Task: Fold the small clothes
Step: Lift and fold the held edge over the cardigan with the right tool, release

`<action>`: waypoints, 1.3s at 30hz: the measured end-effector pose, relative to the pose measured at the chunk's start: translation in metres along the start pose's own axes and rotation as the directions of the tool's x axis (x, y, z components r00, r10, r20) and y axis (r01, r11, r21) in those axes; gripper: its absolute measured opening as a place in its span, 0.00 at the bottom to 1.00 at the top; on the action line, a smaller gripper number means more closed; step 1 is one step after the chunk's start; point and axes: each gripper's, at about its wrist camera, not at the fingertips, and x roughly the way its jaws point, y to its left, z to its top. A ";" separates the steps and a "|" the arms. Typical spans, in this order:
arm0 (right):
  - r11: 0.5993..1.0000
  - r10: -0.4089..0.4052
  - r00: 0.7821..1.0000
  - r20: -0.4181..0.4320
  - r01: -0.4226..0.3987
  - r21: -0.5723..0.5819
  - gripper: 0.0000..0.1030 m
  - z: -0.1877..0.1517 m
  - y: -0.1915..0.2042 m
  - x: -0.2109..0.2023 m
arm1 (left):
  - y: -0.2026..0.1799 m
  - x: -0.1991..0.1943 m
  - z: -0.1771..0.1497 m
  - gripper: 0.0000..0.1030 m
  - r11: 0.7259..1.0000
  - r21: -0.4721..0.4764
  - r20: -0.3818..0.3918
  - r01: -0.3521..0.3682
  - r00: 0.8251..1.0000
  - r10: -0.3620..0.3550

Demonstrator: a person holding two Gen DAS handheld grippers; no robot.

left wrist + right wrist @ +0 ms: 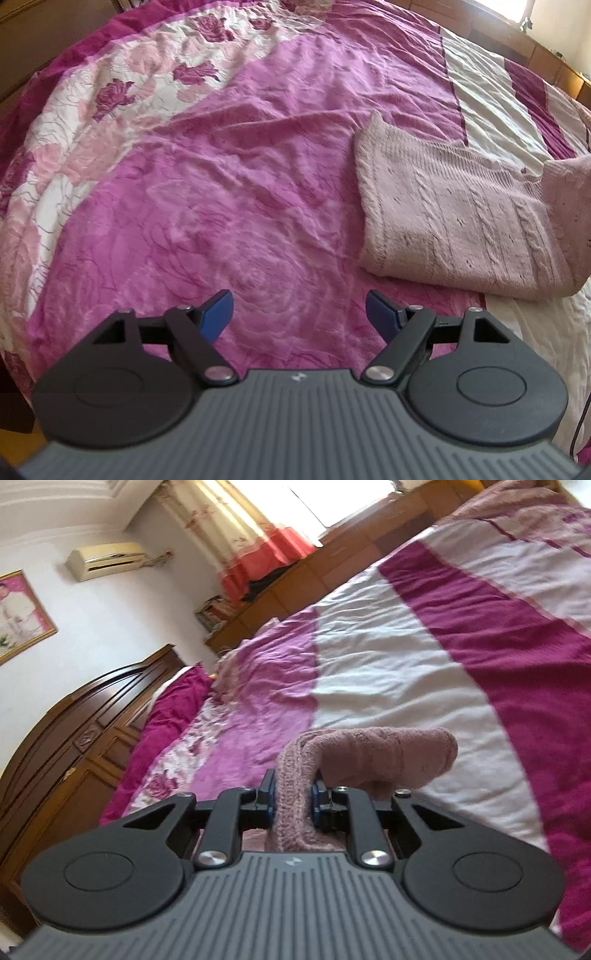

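Already partly folded, the pink cable-knit sweater (454, 218) lies on the bed, on the purple rose-patterned bedspread (229, 206), to the right of the left tool. One part of it at the far right edge, probably a sleeve or a corner, is lifted off the pile. In the right wrist view this lifted part is seen as a thick roll of knit (369, 760) which bends over the right tool.

What could go wrong, in my judgement: the knit is soft and bulky, and only a narrow bunch of it sits between the pads, so it may slide out if the tool is pulled quickly. Also the lifted part can drag the layers below it and open the fold that is made, because nothing presses the pile down. The loose stitches may catch on the pad edges when the tool lets go.

The right tool (291, 805) has its jaws drawn narrow, clamped on the bunch of sweater fabric, which touches both blue pads (269, 805). The left tool (299, 314) is spread wide and holds nothing; it hangs over the bedspread, near the sweater but apart from it.
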 end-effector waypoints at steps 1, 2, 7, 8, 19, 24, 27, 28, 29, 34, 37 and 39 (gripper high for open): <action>1.000 0.015 1.000 -0.003 -0.015 -0.009 0.19 -0.001 0.009 0.002 | 0.002 -0.001 0.000 0.78 1.000 -0.006 0.002 0.000 1.000 0.000; 0.999 0.028 1.000 -0.006 -0.028 -0.018 0.19 -0.002 0.018 0.003 | 0.005 -0.001 0.001 0.78 1.000 -0.012 0.003 0.001 1.000 -0.001; 0.994 0.071 0.997 -0.042 -0.074 -0.085 0.18 -0.013 0.062 0.016 | 0.015 -0.002 0.000 0.78 0.999 -0.037 0.005 0.002 1.000 -0.002; 0.991 0.074 0.996 -0.057 -0.080 -0.104 0.19 -0.018 0.071 0.021 | 0.016 -0.002 0.000 0.78 0.999 -0.040 0.006 0.002 1.000 -0.002; 0.968 0.064 0.972 -0.228 -0.116 -0.221 0.19 -0.105 0.133 0.083 | 0.030 -0.003 -0.001 0.78 0.998 -0.068 0.012 0.011 1.000 -0.010; 0.957 0.038 0.957 -0.288 -0.118 -0.265 0.19 -0.141 0.145 0.111 | 0.036 -0.002 -0.002 0.78 0.997 -0.073 0.016 0.012 1.000 -0.011; 0.936 0.002 0.945 -0.328 -0.117 -0.332 0.19 -0.159 0.153 0.124 | 0.041 -0.001 -0.003 0.78 0.996 -0.085 0.017 0.013 1.000 -0.012; 0.928 -0.012 0.938 -0.347 -0.119 -0.354 0.20 -0.165 0.155 0.127 | 0.042 0.000 -0.002 0.78 0.996 -0.088 0.017 0.014 1.000 -0.013; 0.923 -0.019 0.934 -0.358 -0.122 -0.366 0.20 -0.169 0.155 0.130 | 0.042 0.001 -0.002 0.78 0.996 -0.091 0.017 0.014 1.000 -0.013; 0.933 0.040 0.934 -0.356 -0.163 -0.321 0.46 -0.172 0.155 0.116 | 0.040 0.002 0.003 0.78 0.994 -0.097 0.024 0.051 0.999 -0.049; 0.943 0.077 0.943 -0.324 -0.175 -0.285 0.56 -0.170 0.150 0.090 | 0.032 -0.001 0.009 0.78 0.993 -0.076 0.050 0.085 0.995 -0.082; 0.946 0.077 0.951 -0.299 -0.164 -0.279 0.61 -0.165 0.146 0.072 | 0.023 -0.003 0.015 0.78 0.993 -0.057 0.066 0.103 0.993 -0.099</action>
